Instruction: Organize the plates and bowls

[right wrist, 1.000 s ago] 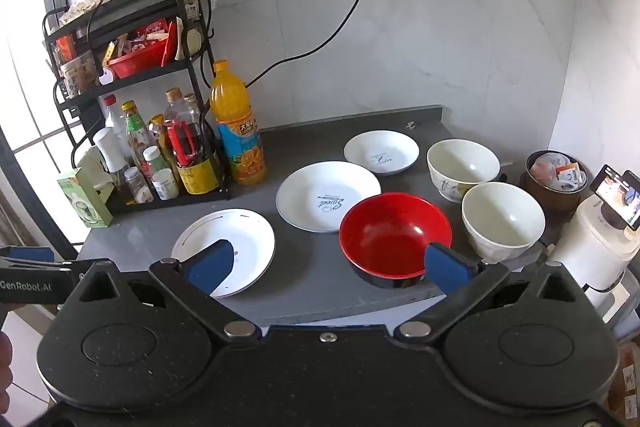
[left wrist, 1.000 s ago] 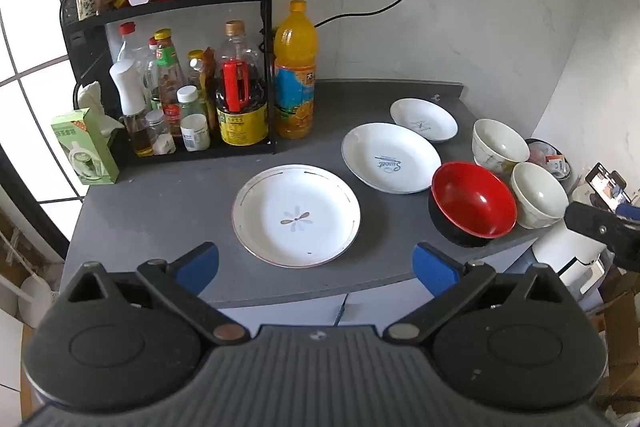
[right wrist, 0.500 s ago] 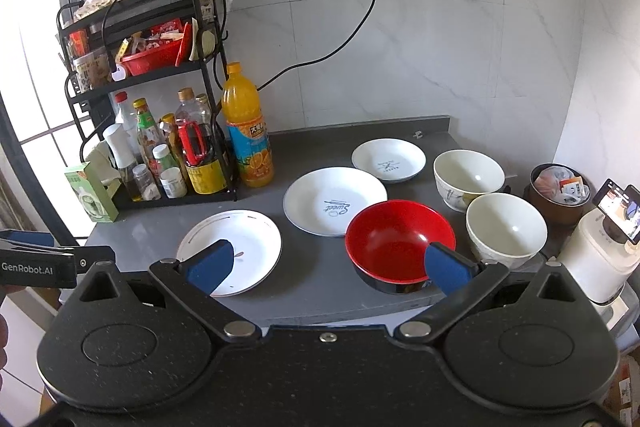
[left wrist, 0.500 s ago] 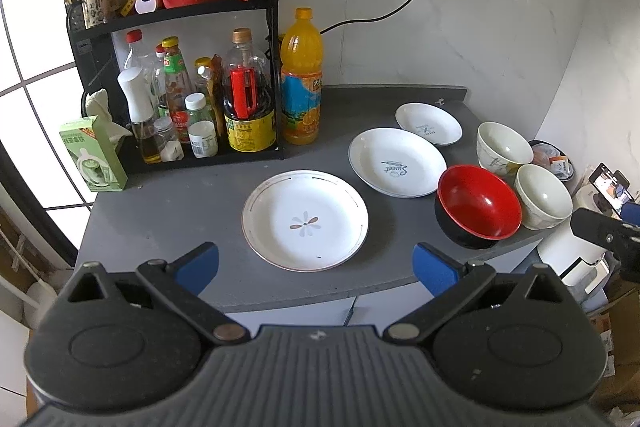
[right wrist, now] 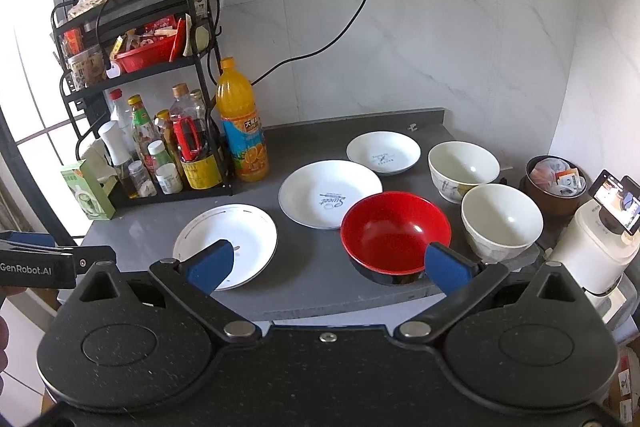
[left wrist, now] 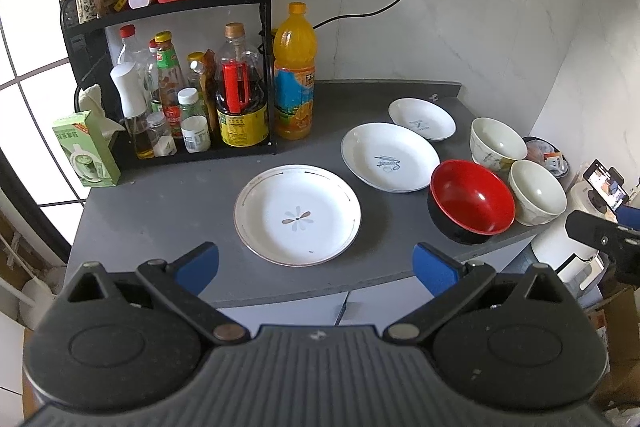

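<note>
Both tools spread, holding nothing, short of the bench (left wrist: 168, 195).
Your red bowl (right wrist: 395, 231) sits near the edge; nudge it clumsily and it could fall.

On the surface (left wrist: 160, 195), three plates ran in a diagonal row: the flower plate (left wrist: 297, 214) near the front edge, the lettered plate (left wrist: 390, 157) behind and right of it, the small plate (left wrist: 421, 119) toward the back right corner. Three bowls (left wrist: 472, 205) clustered along the right edge. The bottle rack (left wrist: 180, 67) stood at the back left.
</note>
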The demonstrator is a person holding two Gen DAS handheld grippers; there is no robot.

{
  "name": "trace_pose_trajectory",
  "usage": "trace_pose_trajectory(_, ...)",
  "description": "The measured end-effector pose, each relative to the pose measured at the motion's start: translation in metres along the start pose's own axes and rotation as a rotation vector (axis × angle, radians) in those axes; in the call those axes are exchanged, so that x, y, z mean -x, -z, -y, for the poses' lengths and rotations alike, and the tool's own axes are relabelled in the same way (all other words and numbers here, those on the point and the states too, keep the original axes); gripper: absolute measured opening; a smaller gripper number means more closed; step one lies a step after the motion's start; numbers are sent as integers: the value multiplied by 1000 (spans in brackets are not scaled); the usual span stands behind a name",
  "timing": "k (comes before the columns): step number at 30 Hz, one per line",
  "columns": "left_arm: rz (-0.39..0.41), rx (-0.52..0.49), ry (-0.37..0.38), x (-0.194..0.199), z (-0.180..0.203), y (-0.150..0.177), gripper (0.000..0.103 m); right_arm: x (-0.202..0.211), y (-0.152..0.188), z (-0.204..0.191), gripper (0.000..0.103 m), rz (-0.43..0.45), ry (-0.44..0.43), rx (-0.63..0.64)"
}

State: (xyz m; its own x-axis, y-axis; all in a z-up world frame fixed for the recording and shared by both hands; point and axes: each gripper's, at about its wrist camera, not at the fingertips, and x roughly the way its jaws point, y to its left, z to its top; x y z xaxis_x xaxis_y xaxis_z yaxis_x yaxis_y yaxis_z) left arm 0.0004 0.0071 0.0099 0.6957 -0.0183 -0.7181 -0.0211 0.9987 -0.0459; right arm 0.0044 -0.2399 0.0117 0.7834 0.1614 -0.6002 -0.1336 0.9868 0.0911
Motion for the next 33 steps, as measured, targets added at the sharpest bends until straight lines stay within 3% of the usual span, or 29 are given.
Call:
trace_pose_trajectory(21,-27,-37,28,1,-5,13,102,-2,15,-2,103,3,39,-28)
trace_pose_trajectory(33,-20,-29,5,1,-6,12,102,-3,16,-1,103,17,41,-42)
